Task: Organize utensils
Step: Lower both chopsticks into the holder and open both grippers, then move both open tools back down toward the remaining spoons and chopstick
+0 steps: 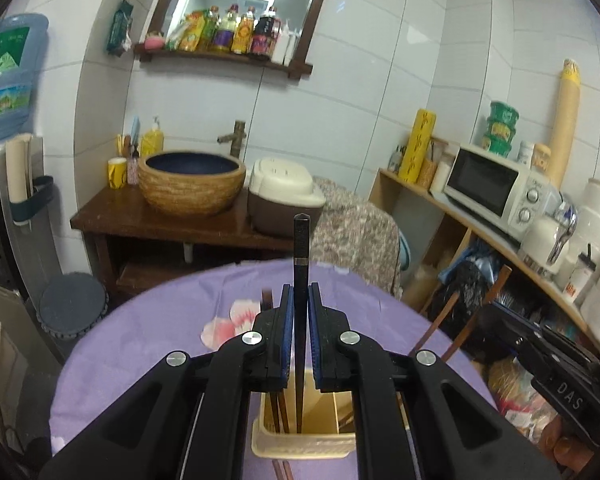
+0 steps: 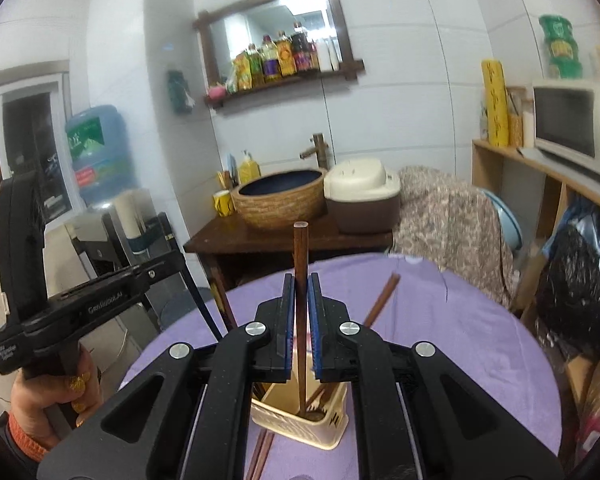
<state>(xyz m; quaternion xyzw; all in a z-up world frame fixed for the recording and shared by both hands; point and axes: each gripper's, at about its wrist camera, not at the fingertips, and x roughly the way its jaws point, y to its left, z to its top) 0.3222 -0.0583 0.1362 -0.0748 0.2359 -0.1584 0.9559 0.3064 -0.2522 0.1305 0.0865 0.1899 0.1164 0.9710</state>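
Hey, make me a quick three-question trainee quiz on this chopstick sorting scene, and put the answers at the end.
1. True or false: the left gripper is shut on a black chopstick.
2. What does the right gripper hold?
A. a fork
B. a brown wooden chopstick
C. nothing
3. What colour is the tablecloth under the beige utensil holder?

Key: 1 true; 2 B; 3 purple.

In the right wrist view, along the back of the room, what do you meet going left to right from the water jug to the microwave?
Water jug → yellow cup → basin sink → rice cooker → floral cloth → yellow cylinder → microwave.
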